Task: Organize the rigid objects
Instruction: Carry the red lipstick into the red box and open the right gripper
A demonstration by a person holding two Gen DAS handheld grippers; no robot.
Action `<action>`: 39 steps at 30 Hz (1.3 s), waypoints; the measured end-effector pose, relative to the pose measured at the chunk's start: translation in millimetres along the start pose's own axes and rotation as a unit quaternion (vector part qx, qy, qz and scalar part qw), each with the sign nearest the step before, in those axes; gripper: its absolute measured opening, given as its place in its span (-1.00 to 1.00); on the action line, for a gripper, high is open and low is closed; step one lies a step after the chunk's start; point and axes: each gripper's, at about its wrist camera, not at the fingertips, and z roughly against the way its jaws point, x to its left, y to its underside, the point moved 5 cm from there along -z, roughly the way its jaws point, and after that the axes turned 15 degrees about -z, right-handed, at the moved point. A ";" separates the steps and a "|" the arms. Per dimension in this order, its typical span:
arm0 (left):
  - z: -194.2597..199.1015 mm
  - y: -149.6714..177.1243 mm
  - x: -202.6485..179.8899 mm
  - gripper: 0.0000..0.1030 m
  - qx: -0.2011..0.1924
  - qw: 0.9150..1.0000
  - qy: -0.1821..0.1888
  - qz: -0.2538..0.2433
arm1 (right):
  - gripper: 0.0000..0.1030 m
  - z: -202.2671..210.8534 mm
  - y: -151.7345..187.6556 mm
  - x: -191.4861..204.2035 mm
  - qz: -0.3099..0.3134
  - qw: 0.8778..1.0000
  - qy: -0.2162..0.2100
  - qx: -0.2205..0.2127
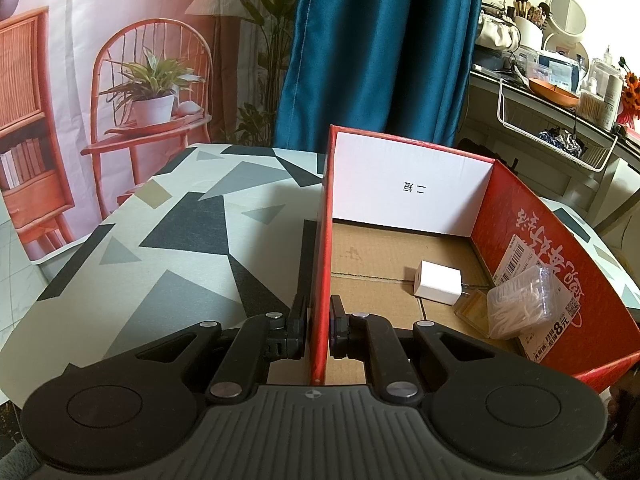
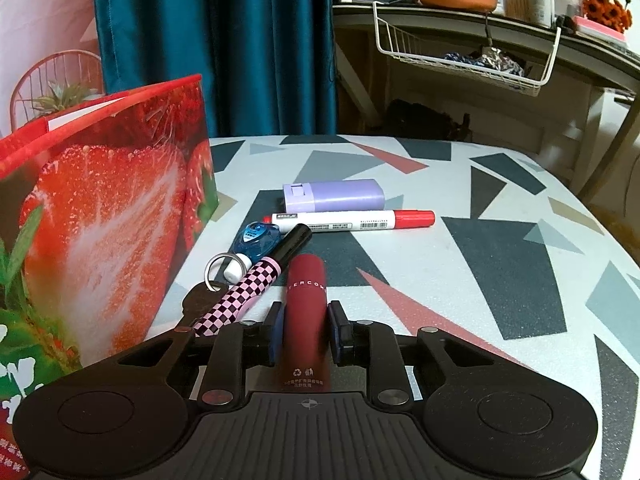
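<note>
My left gripper (image 1: 320, 312) is shut on the left wall of the red carton (image 1: 320, 240), one pad on each side. Inside the carton lie a white charger (image 1: 436, 282), a small amber box (image 1: 474, 312) and a clear box of white sticks (image 1: 520, 308). My right gripper (image 2: 306, 320) is shut on a dark red tube (image 2: 306, 300) that points away along the fingers, low over the table. Beside it lie a pink-and-black checkered pen (image 2: 256, 284), a key on a ring (image 2: 218, 268), a blue correction tape (image 2: 256, 238), a red-capped marker (image 2: 352, 220) and a purple case (image 2: 334, 196).
The strawberry-printed carton (image 2: 112, 220) stands just left of the loose items. The table (image 2: 480, 280) has a geometric patterned cover. A blue curtain (image 2: 216, 40) hangs behind, and a cluttered shelf with a white wire basket (image 2: 464, 60) is at the back right.
</note>
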 end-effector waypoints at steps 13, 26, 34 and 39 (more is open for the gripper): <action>-1.0 -0.1 0.5 -0.75 0.001 1.000 0.003 0.005 | -0.60 63.5 -87.1 62.5 0.030 0.978 -0.201 -0.053; -1.6 0.3 1.1 -0.75 0.001 1.000 0.003 0.005 | -0.59 46.5 -67.8 122.9 0.123 0.958 -0.257 -0.019; -2.4 -0.4 0.3 -0.75 0.002 1.000 0.003 0.004 | -0.61 47.4 -62.7 116.4 0.120 0.964 -0.235 -0.041; -2.2 -0.3 0.4 -0.74 0.003 1.000 0.002 0.005 | -0.60 50.1 -61.7 111.6 0.135 0.962 -0.231 -0.060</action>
